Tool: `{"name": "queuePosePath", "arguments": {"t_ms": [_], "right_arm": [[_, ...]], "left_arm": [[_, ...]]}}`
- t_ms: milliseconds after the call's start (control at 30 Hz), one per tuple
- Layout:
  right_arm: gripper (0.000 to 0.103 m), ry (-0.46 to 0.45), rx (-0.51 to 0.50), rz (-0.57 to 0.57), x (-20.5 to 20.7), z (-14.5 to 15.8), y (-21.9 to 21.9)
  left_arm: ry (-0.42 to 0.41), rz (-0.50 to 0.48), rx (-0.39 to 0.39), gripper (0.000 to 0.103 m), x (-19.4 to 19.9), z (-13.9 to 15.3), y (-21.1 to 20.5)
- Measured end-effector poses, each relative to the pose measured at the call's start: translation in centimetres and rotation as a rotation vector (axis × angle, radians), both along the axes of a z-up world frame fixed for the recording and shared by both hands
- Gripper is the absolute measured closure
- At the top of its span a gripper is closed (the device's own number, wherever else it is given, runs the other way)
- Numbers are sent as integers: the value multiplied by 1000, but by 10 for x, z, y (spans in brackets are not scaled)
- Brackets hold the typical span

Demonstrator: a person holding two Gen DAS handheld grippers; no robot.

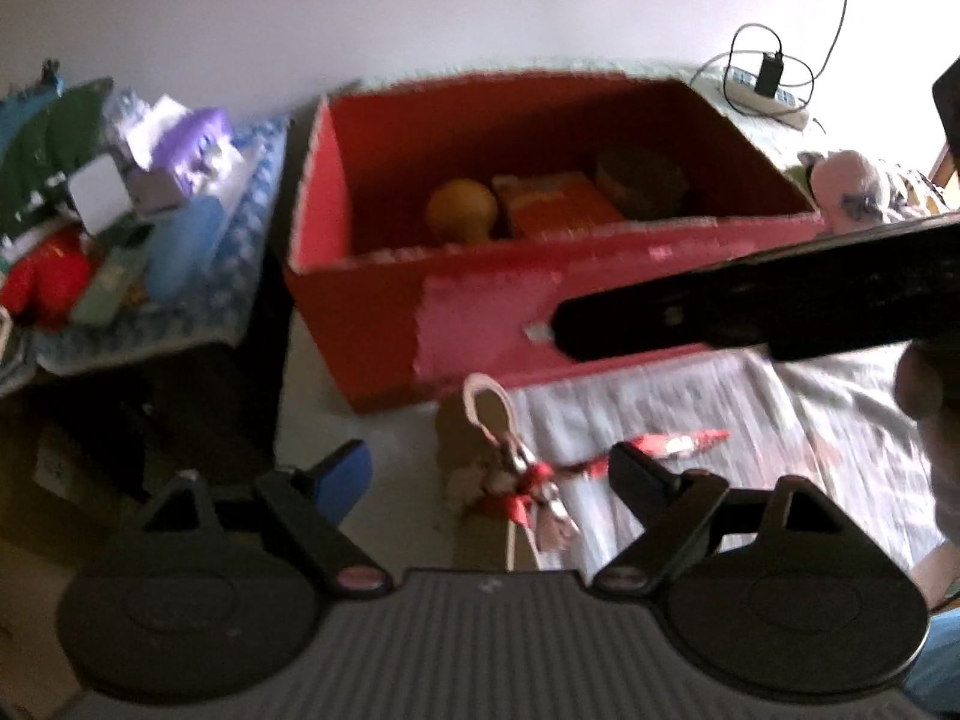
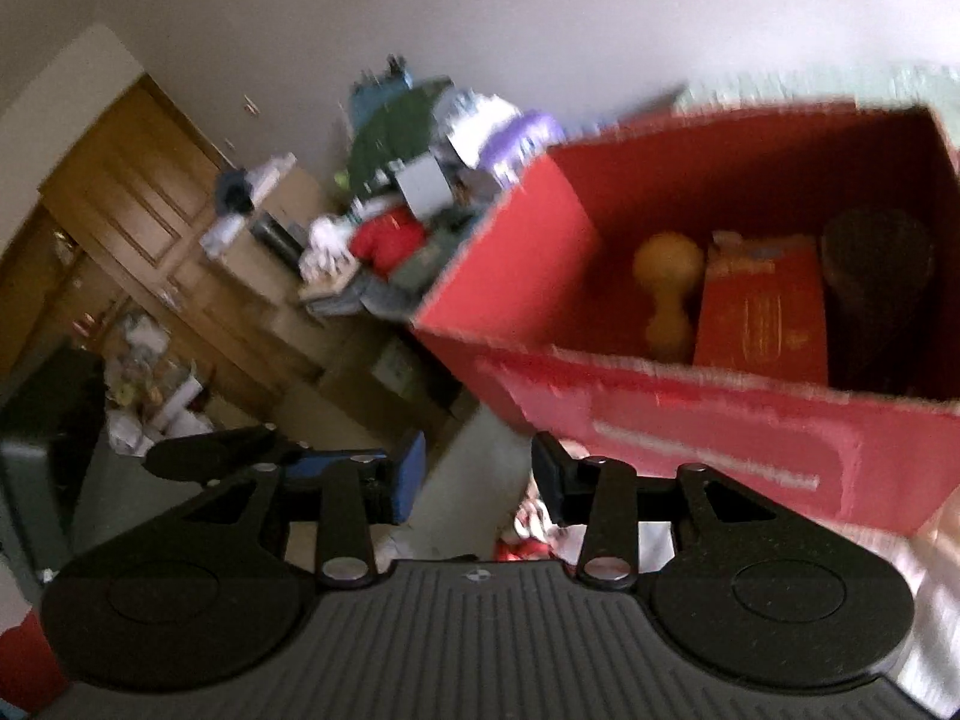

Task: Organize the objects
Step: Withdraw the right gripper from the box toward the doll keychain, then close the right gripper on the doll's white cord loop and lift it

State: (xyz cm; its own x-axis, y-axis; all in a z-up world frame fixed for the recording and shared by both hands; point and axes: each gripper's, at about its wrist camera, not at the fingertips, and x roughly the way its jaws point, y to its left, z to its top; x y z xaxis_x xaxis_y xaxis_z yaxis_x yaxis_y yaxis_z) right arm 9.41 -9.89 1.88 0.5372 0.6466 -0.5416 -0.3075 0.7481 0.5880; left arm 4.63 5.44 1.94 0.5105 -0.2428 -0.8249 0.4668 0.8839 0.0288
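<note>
Keyring (image 1: 528,474) between spread left hand-held gripper (image 1: 489,468) fingers, unpinched, red box (image 1: 480,312) beyond, right hand-held gripper (image 2: 477,474) spread, empty

Matt red cardboard box (image 1: 480,312) with scuffed, peeling face, striped woven cloth (image 1: 690,420), glossy foil wrapper (image 1: 678,444), panelled wooden door (image 2: 138,192)

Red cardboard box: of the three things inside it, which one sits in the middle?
The flat orange-red packet lies in the middle of the red cardboard box, between the rounded yellow bottle-shaped object and the dark round container.

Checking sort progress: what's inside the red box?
Red box holds a yellow bulb-shaped item, an orange-red packet and a dark round object. Its near wall hides the floor.
</note>
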Motion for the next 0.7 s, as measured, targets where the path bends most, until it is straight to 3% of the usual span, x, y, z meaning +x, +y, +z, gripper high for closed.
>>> {"name": "queuePosePath", "arguments": {"t_ms": [133, 267, 500, 700], "right_arm": [[54, 113, -16, -18, 9, -26, 8], [54, 184, -29, -29, 12, -43, 16], [54, 234, -53, -40, 18, -56, 27], [54, 278, -76, -42, 27, -69, 39]], "left_arm": [[69, 11, 3, 19, 4, -21, -1], [124, 10, -11, 31, 10, -36, -1], [181, 7, -19, 48, 22, -52, 5], [227, -3, -57, 53, 33, -59, 11]]}}
